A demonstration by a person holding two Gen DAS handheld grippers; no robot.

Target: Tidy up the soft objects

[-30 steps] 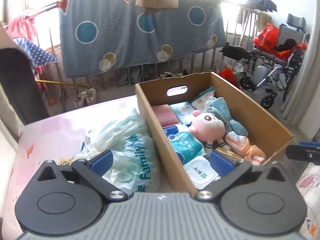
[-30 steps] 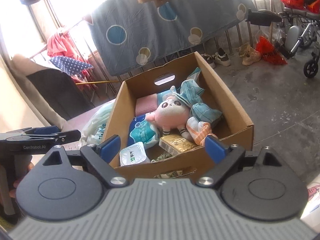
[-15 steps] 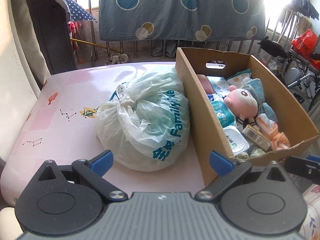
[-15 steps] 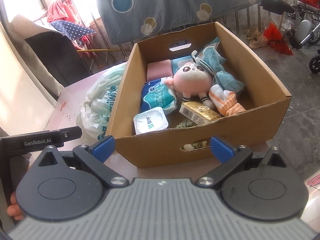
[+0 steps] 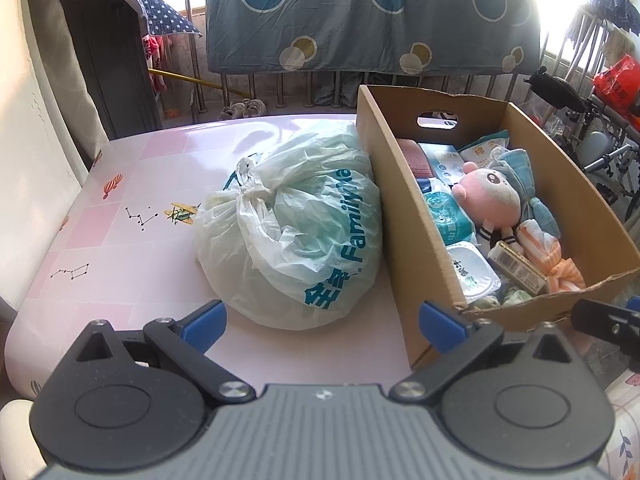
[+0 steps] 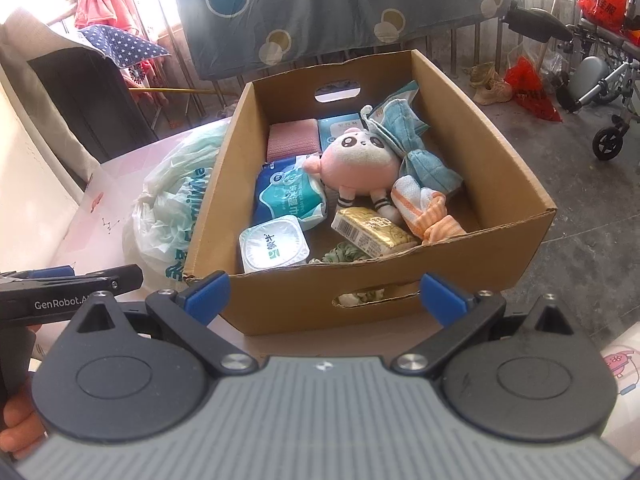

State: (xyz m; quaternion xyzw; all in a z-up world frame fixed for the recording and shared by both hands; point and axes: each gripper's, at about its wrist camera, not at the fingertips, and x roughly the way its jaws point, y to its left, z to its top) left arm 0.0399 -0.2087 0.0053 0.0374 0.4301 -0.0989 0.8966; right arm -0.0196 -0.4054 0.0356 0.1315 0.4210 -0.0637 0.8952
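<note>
Over the last second both grippers have pulled back and tipped downward: the left view, which was close over the box wall, now takes in the whole pink table with the tied bag in full, and the right view has risen to look down into the cardboard box. Nothing inside the box has shifted. I read that as a survey pose — it fits either sizing up the pile or checking it once packed.

The left gripper stands wide open and empty, its blue pads either side of the bag's near edge; the right gripper is likewise spread wide with nothing between its fingers, level with the box's near wall.

The soft things lie mostly in the box. From the right view, the pink plush toy sits at centre, round and fuzzy; a teal towel lies rumpled at about 2 o'clock of it, an orange-and-white knitted cloth at 4 o'clock, a ribbed pink cloth folded flat at 10 o'clock. A crinkly blue tissue pack, a round-cornered white tub and a glossy gold packet share the floor.

Outside, touching the box's left wall, the knotted plastic bag bulges — thin, translucent, creased.
</note>
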